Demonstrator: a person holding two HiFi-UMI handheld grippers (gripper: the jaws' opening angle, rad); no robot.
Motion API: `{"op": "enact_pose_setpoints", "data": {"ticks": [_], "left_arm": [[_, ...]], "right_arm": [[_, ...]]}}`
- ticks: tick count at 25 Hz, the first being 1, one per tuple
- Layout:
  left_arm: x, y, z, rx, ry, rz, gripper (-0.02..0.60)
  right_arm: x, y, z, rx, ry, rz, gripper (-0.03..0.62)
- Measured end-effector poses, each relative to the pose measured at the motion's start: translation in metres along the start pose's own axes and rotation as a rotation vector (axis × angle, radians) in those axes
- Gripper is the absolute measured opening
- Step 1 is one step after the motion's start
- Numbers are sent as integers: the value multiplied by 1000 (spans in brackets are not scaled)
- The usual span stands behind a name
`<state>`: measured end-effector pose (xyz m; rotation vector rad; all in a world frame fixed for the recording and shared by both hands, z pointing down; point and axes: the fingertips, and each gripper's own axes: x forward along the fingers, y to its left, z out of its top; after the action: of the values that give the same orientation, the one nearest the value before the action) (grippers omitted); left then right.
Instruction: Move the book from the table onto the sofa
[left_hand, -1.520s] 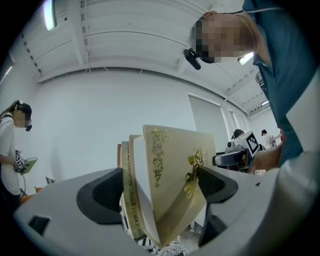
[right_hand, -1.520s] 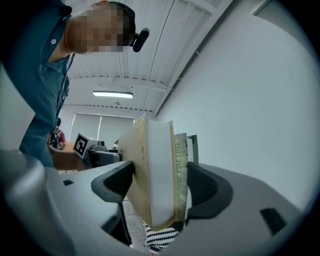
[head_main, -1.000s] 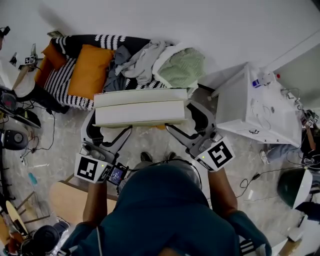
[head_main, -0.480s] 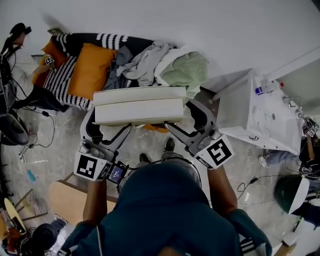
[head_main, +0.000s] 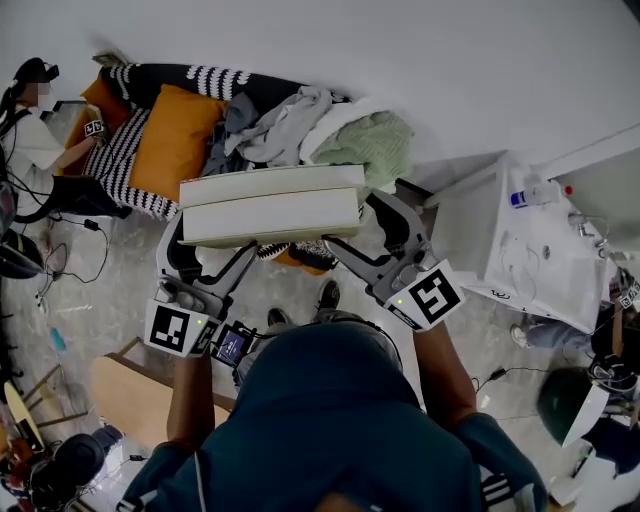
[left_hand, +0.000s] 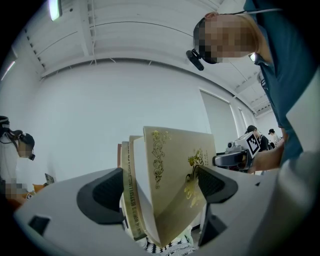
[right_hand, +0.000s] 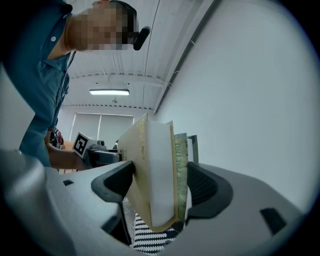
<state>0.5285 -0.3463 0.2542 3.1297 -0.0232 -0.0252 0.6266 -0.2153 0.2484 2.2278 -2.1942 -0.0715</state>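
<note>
**Book in the air, held at both ends, close to the sofa**

At the far left lies the sofa (head_main: 115, 170), draped in a black-and-white striped knit, with a plump orange cushion (head_main: 180, 140) on it. Further along its seat sit a rumpled heap of grey clothes (head_main: 285, 120) and a soft green blanket (head_main: 365, 140). We judge that this lumpy pile leaves little flat room for a landing.

The left gripper (head_main: 208, 250) is closed on the left end of the thick cream hardback book with gold ornament on its cover (head_main: 270, 215). Its own view shows dark ribbed pads pressing in from both sides. A thinner olive-spined volume (left_hand: 131, 200) is squeezed in beside the cream one, so we are carrying a small stack, not a single book. The book hangs level in the air above the pale marbled floor (head_main: 110, 320). As far as the steep view lets us tell, it is near the sofa's front edge.

The right gripper (head_main: 368, 235) clamps the other end the same way, its pads pressing on the cover and on the olive spine with the white page block between them. We think the two-ended hold suits the load. It is wide, stiff and smooth-covered, and a single pinch could let it swing or let the covers fan open. Squeezing across the thickness keeps the pages shut.

At the right stands the white worktop (head_main: 520, 250), hard and flat, well apart from the book. We take the carry to be nearly done, with the setting-down not yet begun.
</note>
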Motion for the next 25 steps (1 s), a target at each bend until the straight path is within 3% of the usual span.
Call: {"op": "enact_pose_setpoints", "data": {"ticks": [12, 25], "left_arm": [[33, 20, -20, 20, 36, 63, 451], [65, 109, -55, -35, 118, -24, 451]], "right_arm": [[28, -39, -31, 47, -3, 69, 353], [108, -57, -71, 127, 55, -18, 353]]}}
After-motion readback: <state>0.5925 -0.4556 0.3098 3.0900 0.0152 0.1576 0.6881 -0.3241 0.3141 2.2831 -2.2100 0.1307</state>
